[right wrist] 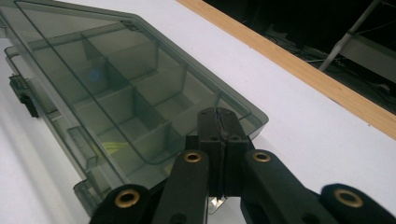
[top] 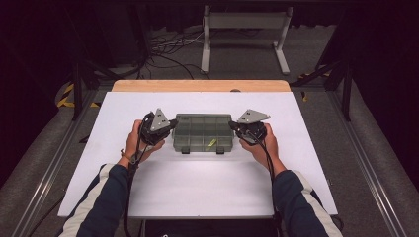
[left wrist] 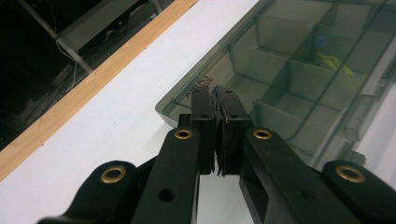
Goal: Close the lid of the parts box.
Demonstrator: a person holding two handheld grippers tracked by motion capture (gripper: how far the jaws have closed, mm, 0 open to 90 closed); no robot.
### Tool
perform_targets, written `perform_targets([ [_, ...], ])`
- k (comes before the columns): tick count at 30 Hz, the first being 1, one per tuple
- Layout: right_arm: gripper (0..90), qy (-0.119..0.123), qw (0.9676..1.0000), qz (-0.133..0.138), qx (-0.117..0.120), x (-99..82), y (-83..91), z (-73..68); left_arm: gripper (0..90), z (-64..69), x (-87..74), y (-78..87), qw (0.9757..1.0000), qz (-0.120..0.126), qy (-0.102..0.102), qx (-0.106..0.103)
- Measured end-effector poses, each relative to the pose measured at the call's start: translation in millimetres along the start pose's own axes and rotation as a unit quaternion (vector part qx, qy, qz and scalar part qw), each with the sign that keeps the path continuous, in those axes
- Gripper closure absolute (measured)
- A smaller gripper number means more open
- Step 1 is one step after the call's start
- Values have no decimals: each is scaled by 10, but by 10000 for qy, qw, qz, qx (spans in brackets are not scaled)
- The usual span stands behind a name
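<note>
A smoky clear plastic compartment box (top: 203,132) with its lid down lies in the middle of the white table (top: 197,187). A small yellow item (top: 212,142) sits in one of its front cells, and it also shows as the yellow item (left wrist: 332,63) in the left gripper view. My left gripper (top: 173,125) is shut, its tips at the box's left end (left wrist: 187,100). My right gripper (top: 232,125) is shut too, its tips at the box's right end (right wrist: 243,116). Nothing is between either pair of jaws. Whether the tips touch the box I cannot tell.
Two dark latches (top: 185,151) stick out of the box's front edge. A wooden strip (top: 200,85) runs along the table's far edge. Beyond it stand a white frame (top: 244,34) and cables on the floor. Metal rails flank the table.
</note>
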State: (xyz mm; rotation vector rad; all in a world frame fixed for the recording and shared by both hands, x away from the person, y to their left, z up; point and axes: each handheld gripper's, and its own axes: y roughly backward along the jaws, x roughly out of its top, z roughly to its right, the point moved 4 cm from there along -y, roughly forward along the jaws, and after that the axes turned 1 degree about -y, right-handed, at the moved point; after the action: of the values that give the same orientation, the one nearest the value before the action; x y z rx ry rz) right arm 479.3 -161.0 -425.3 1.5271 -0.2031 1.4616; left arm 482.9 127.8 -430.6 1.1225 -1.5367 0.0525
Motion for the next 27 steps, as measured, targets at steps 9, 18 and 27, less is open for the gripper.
perform_targets([
  [9,900,32,9999,-2,138,-49,44,-87,869,122,-32,24,9998,71,-29,-169],
  [18,900,81,9997,-66,211,-134,34,-168,871,204,-76,14,9996,67,-45,-256],
  [27,900,61,9996,-82,261,-188,31,-216,868,282,-112,-1,9994,67,-84,-322],
])
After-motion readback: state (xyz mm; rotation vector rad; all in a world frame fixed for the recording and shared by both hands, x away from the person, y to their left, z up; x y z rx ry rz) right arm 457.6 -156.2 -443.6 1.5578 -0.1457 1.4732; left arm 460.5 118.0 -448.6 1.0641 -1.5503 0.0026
